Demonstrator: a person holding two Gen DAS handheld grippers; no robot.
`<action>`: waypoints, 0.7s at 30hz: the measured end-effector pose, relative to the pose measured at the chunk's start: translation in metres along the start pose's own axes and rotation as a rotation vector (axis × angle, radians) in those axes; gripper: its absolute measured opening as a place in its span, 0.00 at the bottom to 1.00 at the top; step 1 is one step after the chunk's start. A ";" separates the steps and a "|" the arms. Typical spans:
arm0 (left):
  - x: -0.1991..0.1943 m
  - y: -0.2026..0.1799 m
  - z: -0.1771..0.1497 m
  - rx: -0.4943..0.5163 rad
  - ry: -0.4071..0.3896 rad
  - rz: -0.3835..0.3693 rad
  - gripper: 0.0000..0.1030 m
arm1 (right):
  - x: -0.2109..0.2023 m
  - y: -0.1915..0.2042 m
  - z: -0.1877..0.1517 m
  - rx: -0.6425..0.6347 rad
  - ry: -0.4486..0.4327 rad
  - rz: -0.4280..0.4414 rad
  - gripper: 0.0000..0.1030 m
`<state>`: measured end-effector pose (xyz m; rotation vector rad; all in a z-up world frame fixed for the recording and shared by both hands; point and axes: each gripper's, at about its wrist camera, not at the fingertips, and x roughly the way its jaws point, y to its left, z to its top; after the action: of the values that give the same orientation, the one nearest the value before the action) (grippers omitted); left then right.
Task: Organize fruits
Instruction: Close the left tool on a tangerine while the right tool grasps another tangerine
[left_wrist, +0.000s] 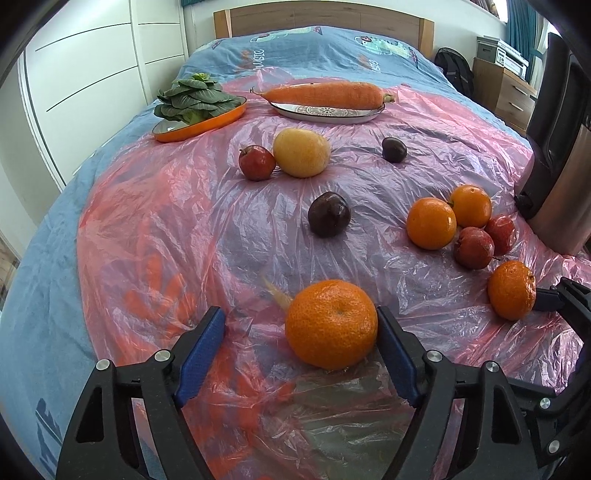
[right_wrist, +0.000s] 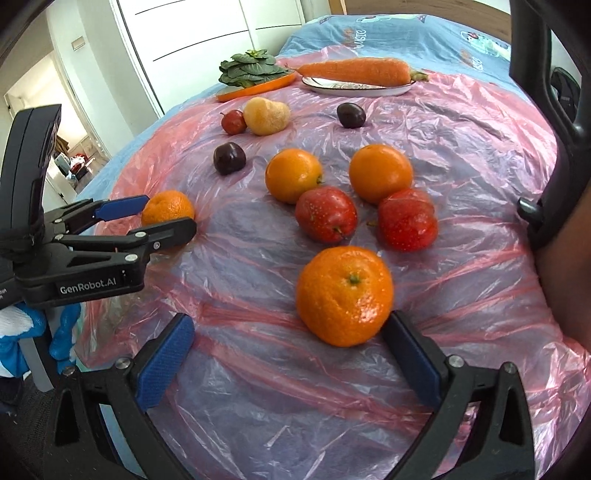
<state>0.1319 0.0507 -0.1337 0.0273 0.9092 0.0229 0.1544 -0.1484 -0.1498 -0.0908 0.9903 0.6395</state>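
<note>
Mandarin (left_wrist: 331, 324) on the pink plastic sheet (left_wrist: 184, 221) covering the bed, sitting between the left tongs (left_wrist: 300, 341), right pad touching the peel, left pad well clear: jaws fairly wide, no grip yet. Likely light, soft-skinned, apt to roll on slick crinkled film; best pinched across its widest middle, gently, to avoid bruising. Second mandarin (right_wrist: 345, 295) in front of the right tongs (right_wrist: 291, 352), jaws wide, one pad just beside the fruit, nothing held. Beyond: two oranges (right_wrist: 293, 174) and two red apples (right_wrist: 326, 213) clustered close, dark plums (right_wrist: 229, 158) apart, a yellow pear (right_wrist: 266, 115) touching a small red fruit (right_wrist: 233, 121). Farther back, a carrot (right_wrist: 354, 71) on a plate and greens (right_wrist: 249, 68) on an orange dish. Path toward the cluster open.
</note>
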 end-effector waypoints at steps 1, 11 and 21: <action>0.000 0.000 0.000 -0.001 0.001 -0.001 0.74 | 0.001 0.000 0.001 0.001 0.006 0.001 1.00; -0.003 0.002 0.001 -0.009 -0.011 -0.017 0.63 | -0.023 0.019 0.009 -0.065 -0.072 -0.108 1.00; -0.001 -0.003 0.001 0.016 0.000 -0.041 0.39 | -0.012 0.006 0.020 -0.022 -0.053 -0.096 1.00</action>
<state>0.1321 0.0474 -0.1324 0.0230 0.9097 -0.0225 0.1612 -0.1424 -0.1275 -0.1393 0.9222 0.5623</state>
